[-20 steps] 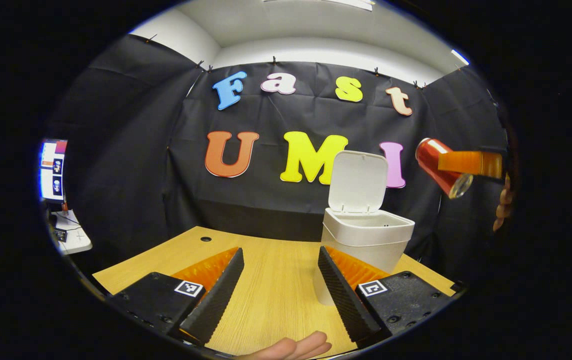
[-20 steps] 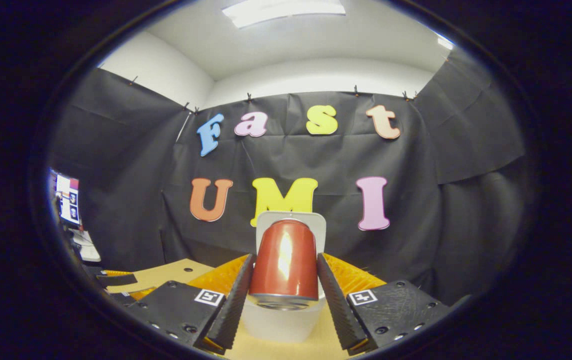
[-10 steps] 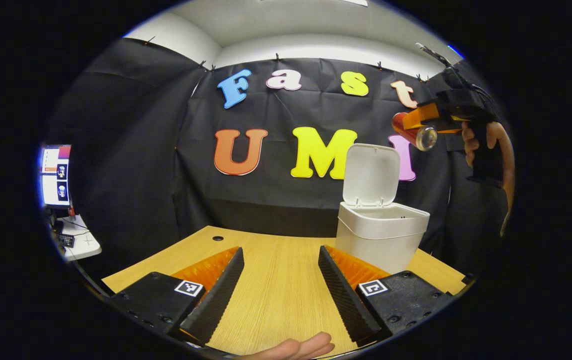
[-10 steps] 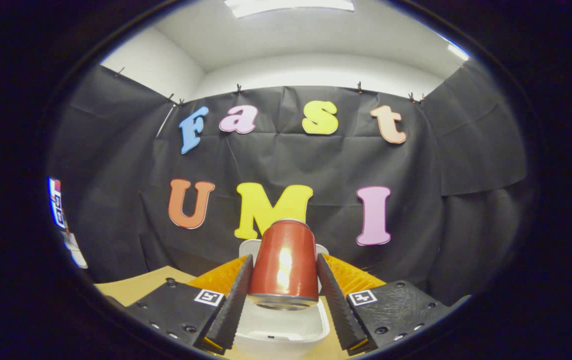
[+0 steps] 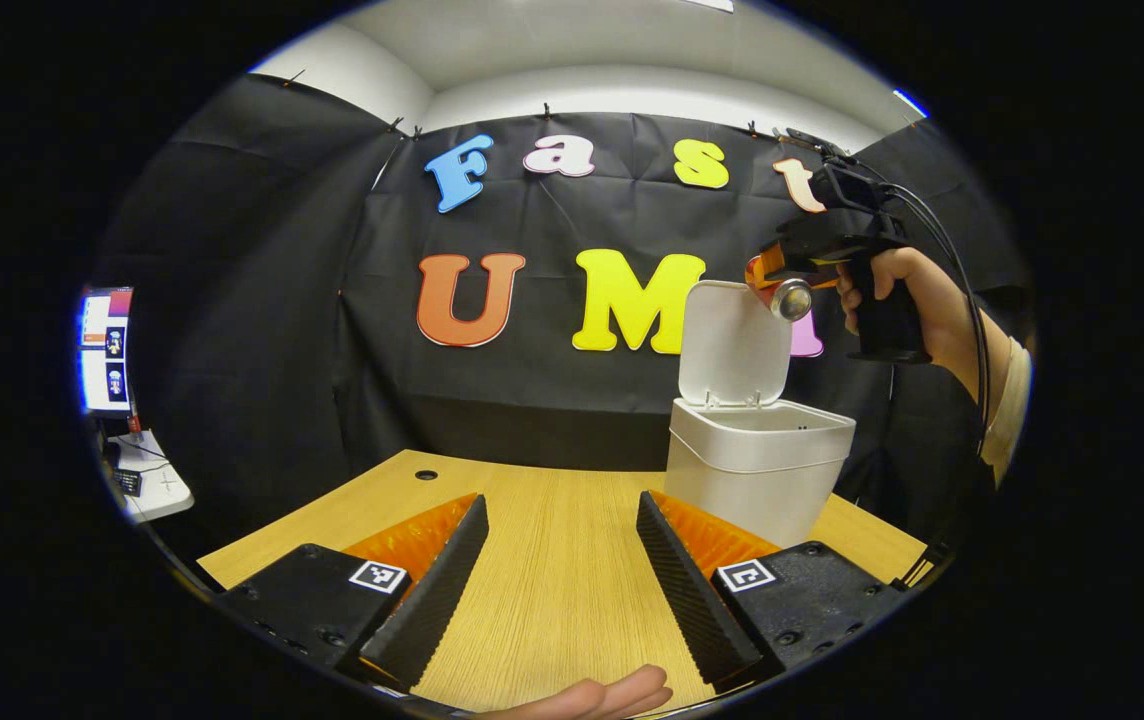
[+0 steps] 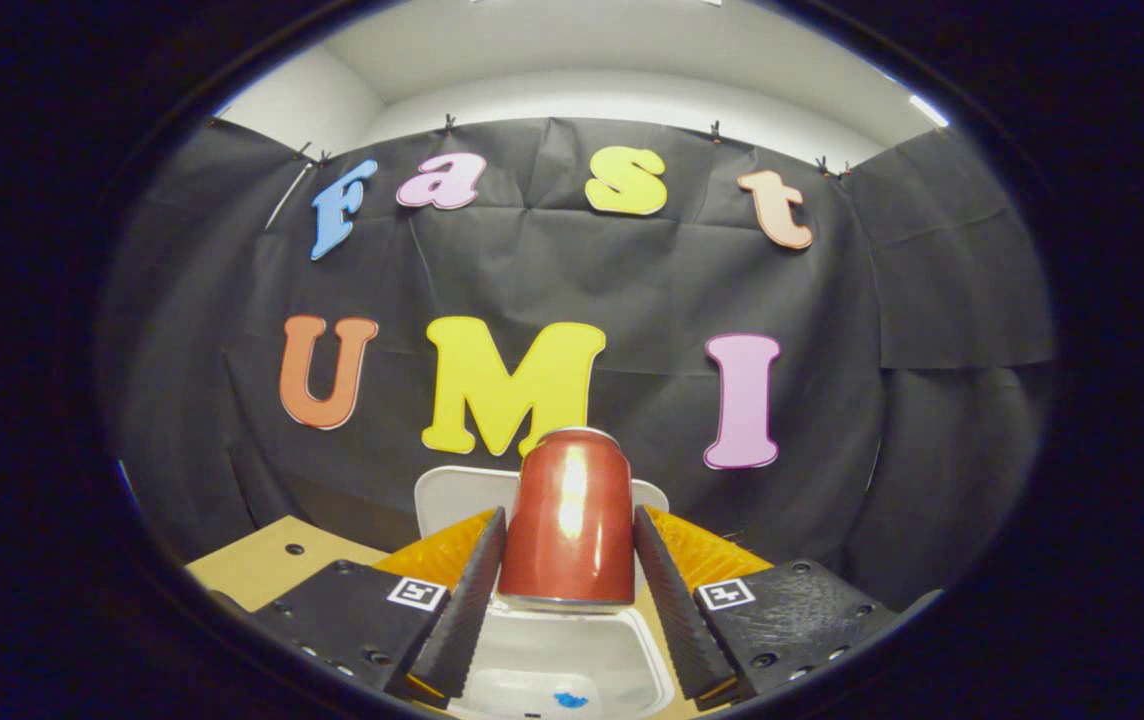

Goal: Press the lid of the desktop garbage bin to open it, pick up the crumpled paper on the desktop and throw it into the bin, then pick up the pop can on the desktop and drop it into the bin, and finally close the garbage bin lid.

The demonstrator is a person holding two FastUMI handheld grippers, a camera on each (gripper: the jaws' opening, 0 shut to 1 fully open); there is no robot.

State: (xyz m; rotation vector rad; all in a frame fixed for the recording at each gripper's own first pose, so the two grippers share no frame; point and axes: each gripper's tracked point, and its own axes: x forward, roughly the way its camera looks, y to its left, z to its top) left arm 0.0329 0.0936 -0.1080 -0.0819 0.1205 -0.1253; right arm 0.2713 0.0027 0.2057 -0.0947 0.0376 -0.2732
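The right gripper (image 6: pixel 567 580), fingers clamped on the can (image 6: pixel 567 530), has moved from beside the bin (image 5: pixel 757 470) to above its open mouth, ready for release; the left gripper (image 5: pixel 562 570) idles open over the table (image 5: pixel 552 560).

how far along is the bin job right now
Done: the garbage bin stands with its lid up, and the desk around it shows no crumpled paper. In hand: the right gripper grips the pop can on both sides, above the bin's open mouth. The left gripper is open over the desk. Left: drop the can, close the lid.
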